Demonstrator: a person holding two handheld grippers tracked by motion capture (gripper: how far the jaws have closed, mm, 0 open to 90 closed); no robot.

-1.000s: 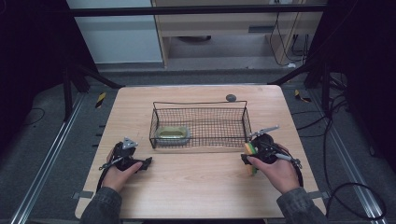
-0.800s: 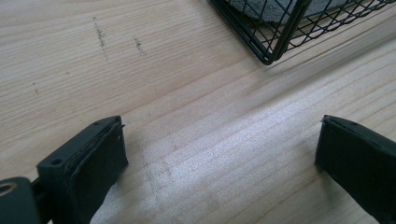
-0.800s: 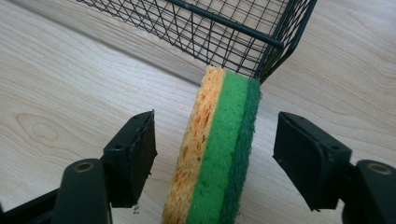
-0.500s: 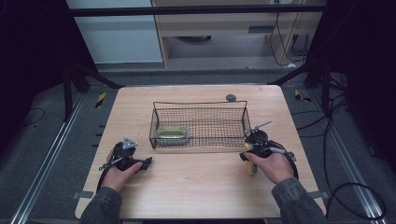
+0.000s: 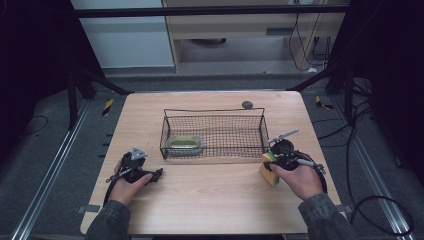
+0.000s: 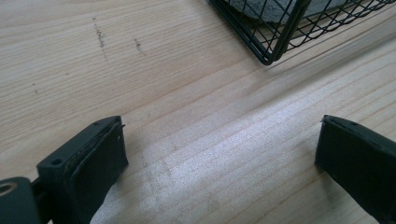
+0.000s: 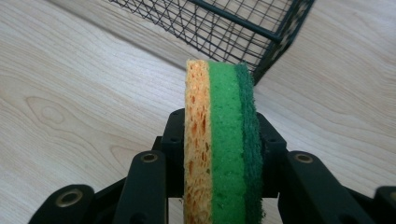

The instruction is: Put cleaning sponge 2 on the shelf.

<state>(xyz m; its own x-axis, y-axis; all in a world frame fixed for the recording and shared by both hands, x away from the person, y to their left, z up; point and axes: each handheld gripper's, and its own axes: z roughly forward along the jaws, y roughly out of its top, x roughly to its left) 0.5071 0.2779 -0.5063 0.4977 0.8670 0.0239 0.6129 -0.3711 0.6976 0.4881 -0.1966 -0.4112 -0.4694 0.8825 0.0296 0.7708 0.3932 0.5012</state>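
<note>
A: From above, the right tool (image 5: 270,161) has just clamped the sponge (image 5: 268,169) beside the wire basket (image 5: 214,133).
B: Left tool (image 6: 219,154), nearer the basket's other end, gapes, holding nothing. Right gripper view: sponge squeezed; ready for lifting.

The person is wearing dark grey sleeves (image 5: 326,216), showing at 5 and 7 o'clock in the high view. The left gripper (image 5: 159,174) is carrying a grey three-cornered plate; the right gripper (image 7: 219,154) is showing black jaws, brass-ringed pivot screws and a trailing black cable.
</note>
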